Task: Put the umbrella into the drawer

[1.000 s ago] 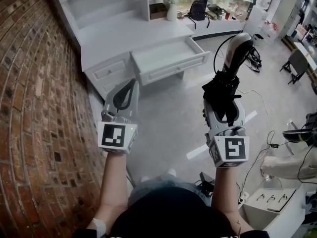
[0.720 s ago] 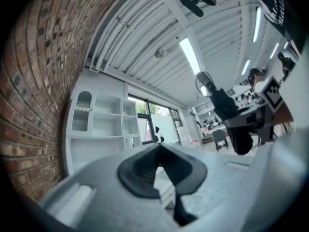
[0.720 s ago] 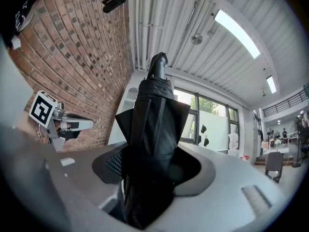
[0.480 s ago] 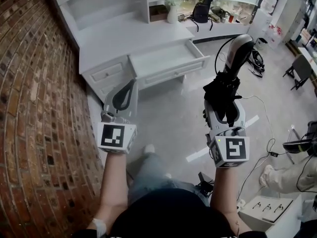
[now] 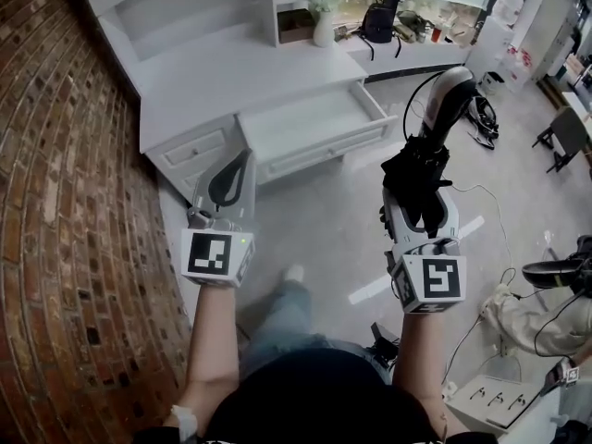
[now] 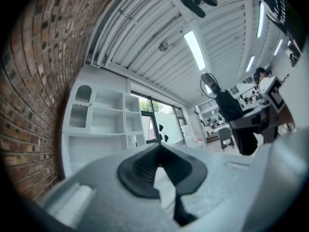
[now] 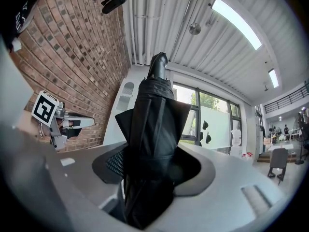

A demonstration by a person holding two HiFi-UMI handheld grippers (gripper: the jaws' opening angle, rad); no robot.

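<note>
A folded black umbrella point(image 5: 435, 118) with a pale rounded end points away from me toward the floor ahead. My right gripper point(image 5: 421, 188) is shut on its bunched fabric. In the right gripper view the umbrella point(image 7: 154, 115) fills the gap between that gripper's point(image 7: 152, 166) jaws. My left gripper point(image 5: 244, 154) hangs level at the left, shut with nothing in it; its black pads meet at the tip in the left gripper view point(image 6: 159, 149). The white desk's drawer point(image 5: 319, 151) stands pulled open ahead, between the two grippers, and looks bare inside.
A brick wall point(image 5: 65, 183) runs along the left. The white desk point(image 5: 240, 72) has shelves behind and a smaller shut drawer point(image 5: 199, 146). A vase point(image 5: 321, 21) and black bag point(image 5: 375, 21) sit further back. Cables point(image 5: 481, 109) lie on the floor; a person point(image 5: 546, 313) sits at right.
I have stepped toward the desk: the open drawer sits nearer and lower in view, and a foot shows below. Both grippers keep their pose; the umbrella stays gripped.
</note>
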